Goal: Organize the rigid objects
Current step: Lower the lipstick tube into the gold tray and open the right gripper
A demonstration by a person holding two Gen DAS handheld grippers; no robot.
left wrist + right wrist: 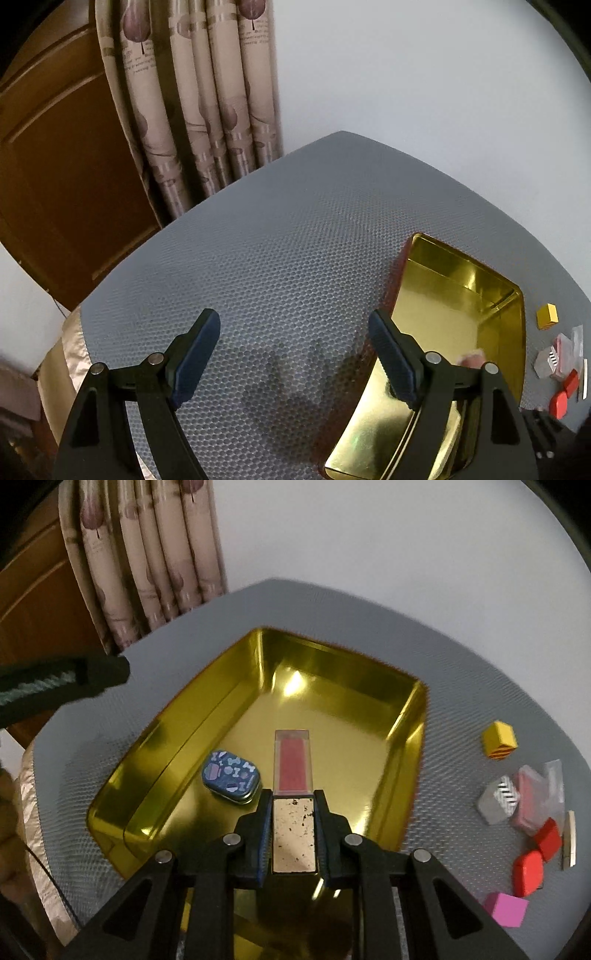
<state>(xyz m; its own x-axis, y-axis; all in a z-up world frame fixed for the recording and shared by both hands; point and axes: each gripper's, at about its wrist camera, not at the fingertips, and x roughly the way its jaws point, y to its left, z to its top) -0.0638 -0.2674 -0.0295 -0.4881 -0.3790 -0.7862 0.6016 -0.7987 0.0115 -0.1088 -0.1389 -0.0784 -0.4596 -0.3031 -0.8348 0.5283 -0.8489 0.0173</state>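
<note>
Right now the right tongs point(293, 825) are clamped on a long clear-capped stick point(293, 801), its gold base pinched between the blue pads point(263, 834) and its clear end with a red core pointing forward over the floor of the gold tin tray point(236, 701). Whether the stick's tip touches the tray floor I cannot tell. Inside the tray, just left of the stick, lies a small blue patterned tin point(231, 777).

The left tongs point(295, 354) stand wide apart and hold nothing; they hang over the grey dotted counter point(277, 240), with the right-hand finger over the tray's near left edge.

On the counter to the right of the tray, apart from it, sits a yellow block point(498, 744) with striped underside. Nearer lies a loose cluster: a grey striped piece point(498, 799), a pink clear-cased piece point(533, 797), two red blocks point(530, 867) and a thin pale bar point(569, 840). A pink cube point(506, 908) rests closest to the camera.

Behind the counter hang patterned curtains point(147, 554) beside a brown wooden door point(55, 184).
</note>
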